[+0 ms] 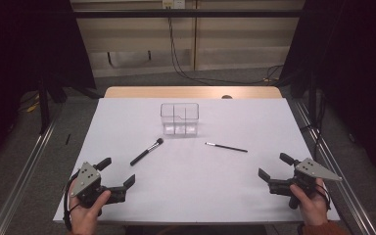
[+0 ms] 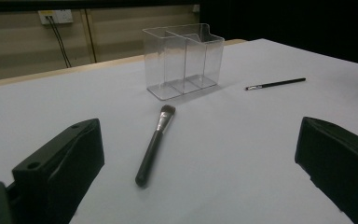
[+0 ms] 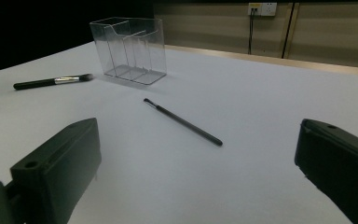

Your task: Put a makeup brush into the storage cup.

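Brushes lay flat on the white worktop [image 1: 127, 196], and both waited to be picked up. The fat makeup brush [image 1: 147, 152] lay in front of the left claw [image 1: 119, 175], with its soft tip pointing toward the clear plastic organizer [image 1: 179, 119]. The thin makeup brush [image 1: 226, 147] lay in front of the right claw [image 1: 270, 168], near the box too. The box stood upright farther back, and its little compartments looked empty.

Both claws were wide open and held nothing. They sat near the front edge of the worktop, well apart from the brushes.

What could go wrong? The thin brush was skinny and lay flat, so the right claw might pinch above it and miss, or make it roll away. The fat brush had a round handle and could spin or slip if grabbed near one end. The box looked light, so a bump from a claw or a brush could push it or tip it over.
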### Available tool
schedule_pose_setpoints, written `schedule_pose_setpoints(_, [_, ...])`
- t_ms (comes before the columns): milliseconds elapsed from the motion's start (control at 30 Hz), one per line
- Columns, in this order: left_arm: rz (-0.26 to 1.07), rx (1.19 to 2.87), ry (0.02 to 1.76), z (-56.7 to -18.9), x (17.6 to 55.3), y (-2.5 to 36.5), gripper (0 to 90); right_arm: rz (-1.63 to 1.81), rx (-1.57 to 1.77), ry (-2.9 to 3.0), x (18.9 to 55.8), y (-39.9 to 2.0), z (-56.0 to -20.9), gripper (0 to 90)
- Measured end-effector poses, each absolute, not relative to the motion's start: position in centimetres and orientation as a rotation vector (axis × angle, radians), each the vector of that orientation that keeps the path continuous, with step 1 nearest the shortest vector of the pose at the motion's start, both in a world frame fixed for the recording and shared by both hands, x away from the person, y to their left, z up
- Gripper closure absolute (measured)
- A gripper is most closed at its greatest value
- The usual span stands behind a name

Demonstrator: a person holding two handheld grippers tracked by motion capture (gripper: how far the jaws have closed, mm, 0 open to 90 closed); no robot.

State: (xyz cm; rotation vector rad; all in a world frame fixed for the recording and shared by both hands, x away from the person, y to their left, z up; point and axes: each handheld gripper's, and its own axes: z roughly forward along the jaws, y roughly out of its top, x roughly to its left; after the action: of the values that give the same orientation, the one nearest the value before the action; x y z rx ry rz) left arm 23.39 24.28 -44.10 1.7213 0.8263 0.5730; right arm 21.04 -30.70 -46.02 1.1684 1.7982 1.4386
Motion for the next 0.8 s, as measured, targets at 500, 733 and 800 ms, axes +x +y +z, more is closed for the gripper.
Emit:
schedule_pose_setpoints(500, [0.52,1.73,0.831,-44.2,23.7,23.9,0.9,1.45,1.167,1.797,21.1,-30.5,-46.0,0.1])
schedule_pose_setpoints(733, [0.496,1.748,0.82,-44.0,24.3,23.5,1.2,1.445,1.171,1.808,21.3,-30.5,-46.1,0.0])
schedule_pose_setpoints(800, [0.498,1.758,0.822,-44.0,24.5,23.5,1.2,1.445,1.171,1.806,21.3,-30.5,-46.1,0.0])
